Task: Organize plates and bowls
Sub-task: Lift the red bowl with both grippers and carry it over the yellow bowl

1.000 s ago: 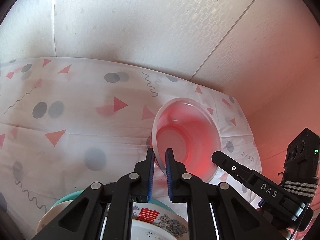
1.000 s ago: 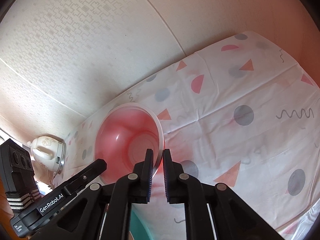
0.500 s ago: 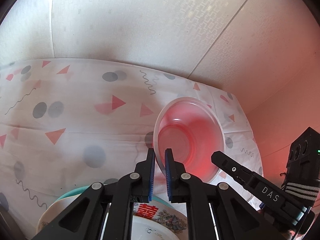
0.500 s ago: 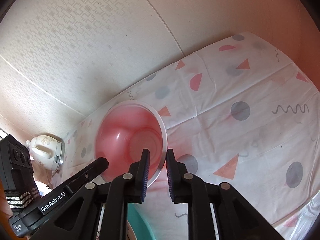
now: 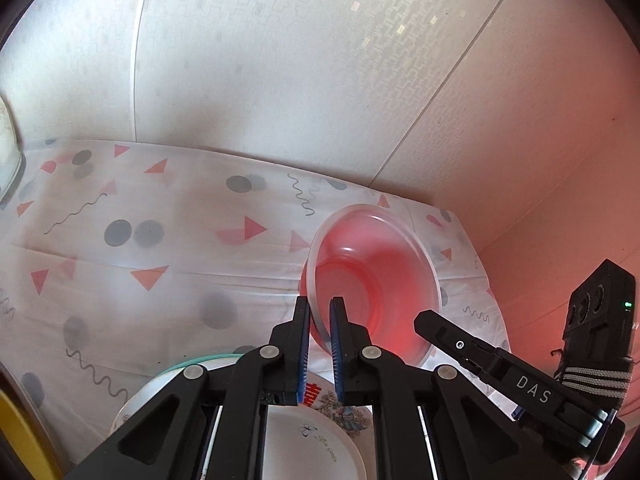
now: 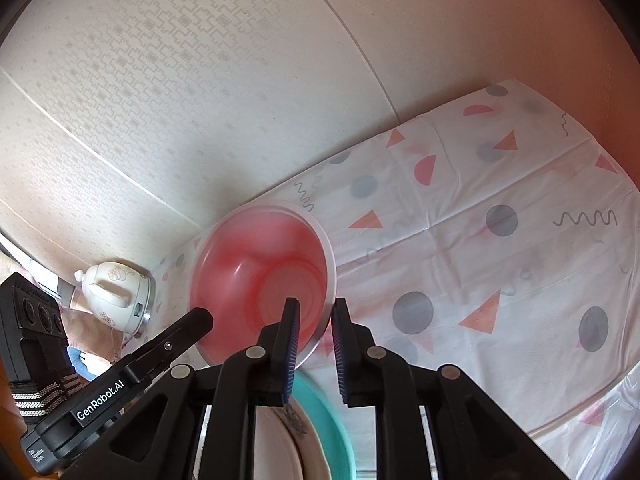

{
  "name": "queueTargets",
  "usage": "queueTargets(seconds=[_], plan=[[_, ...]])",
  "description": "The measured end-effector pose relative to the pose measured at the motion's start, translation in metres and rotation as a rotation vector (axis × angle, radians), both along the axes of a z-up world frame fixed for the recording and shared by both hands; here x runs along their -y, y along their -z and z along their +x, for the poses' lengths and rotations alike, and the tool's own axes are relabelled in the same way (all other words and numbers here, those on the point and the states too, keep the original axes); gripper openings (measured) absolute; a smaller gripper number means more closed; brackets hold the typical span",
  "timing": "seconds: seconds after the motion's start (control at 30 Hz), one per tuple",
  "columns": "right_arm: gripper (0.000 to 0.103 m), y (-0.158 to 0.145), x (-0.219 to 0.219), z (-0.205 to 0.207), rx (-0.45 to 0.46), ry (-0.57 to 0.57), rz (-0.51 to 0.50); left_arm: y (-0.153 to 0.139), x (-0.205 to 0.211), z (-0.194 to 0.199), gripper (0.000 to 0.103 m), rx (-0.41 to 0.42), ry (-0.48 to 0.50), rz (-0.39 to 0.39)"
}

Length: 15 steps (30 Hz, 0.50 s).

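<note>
Table under a white tablecloth (image 5: 168, 264) printed with grey dots, coral triangles and squiggles, creased in straight fold lines, filling the middle band of the left wrist view and the right half of the right wrist view. Behind it, pale embossed wallpaper (image 5: 280, 80) across the whole upper frame; at right in the left wrist view, a second wall meeting it in a corner, tinted pink. White flowered rice cooker (image 6: 116, 294) at the left edge of the right wrist view, at the cloth's far end.

Translucent red bowl (image 5: 372, 280) with a pale rim, tilted and clear of the cloth, right of centre in the left wrist view, centre-left in the right. Left gripper (image 5: 319, 340) closed tight on the near rim, blue pads pinching the wall; right gripper (image 6: 314, 344) likewise clamped on the rim's opposite edge, one pad inside, one outside. Each gripper visible in the other's view as a black finger low at the side.

Below the bowl, at bottom centre, a stack of dishes: a white floral plate (image 5: 320, 436) with a red character, over a teal bowl (image 6: 328, 420). Cloth edge running close behind the red bowl against the wall; broad bare cloth to the left in the left wrist view and lower right in the right
</note>
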State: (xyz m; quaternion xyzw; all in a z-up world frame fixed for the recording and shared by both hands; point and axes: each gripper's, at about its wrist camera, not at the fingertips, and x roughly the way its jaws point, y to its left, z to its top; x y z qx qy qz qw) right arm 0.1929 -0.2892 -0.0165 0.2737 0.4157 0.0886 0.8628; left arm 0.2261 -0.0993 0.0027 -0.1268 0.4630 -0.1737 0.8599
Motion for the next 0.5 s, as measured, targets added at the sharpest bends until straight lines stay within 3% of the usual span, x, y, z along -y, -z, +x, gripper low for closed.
queueTargets(seconds=[0.5], plan=[[0.016, -0.016, -0.049, -0.023, 0.037, -0.106, -0.006, -0.013, -0.050, -0.046, 0.010, 0.033, -0.073, -0.004]])
